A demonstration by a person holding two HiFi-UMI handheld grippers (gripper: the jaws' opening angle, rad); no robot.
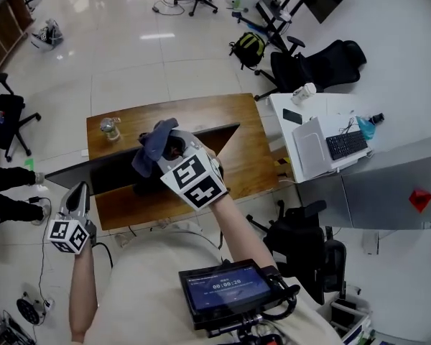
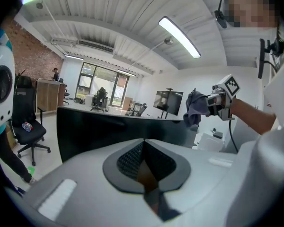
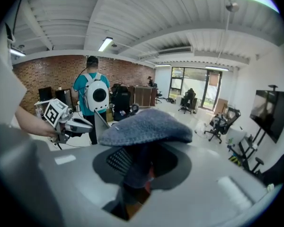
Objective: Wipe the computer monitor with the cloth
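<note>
The right gripper (image 1: 174, 149) is clamped on the cloth (image 1: 149, 149) – in the right gripper view its jaws pinch a dark fold while the rest of the blue-grey cloth (image 3: 146, 126) spreads like a cap over the tips. From the head view the cloth hangs at the top edge of the computer monitor (image 1: 108, 175), about midway along it; it looks to be against the panel, though contact is hard to judge from above.

The monitor stands on a wooden table (image 1: 233, 160), seen nearly edge-on as a long dark strip running from lower left to upper right. The left gripper (image 1: 77, 196) is held out near the monitor's left end. In its own view the left gripper (image 2: 144, 157) has its jaws pressed together with nothing between them, and the dark monitor (image 2: 99, 131) stretches across just ahead, with the right gripper (image 2: 213, 103) and its cloth (image 2: 195, 109) at the far end.

A small jar (image 1: 109, 128) sits on the table behind the monitor – well apart from both grippers. A person in a teal shirt with a white backpack (image 3: 95, 96) stands in the room beyond
</note>
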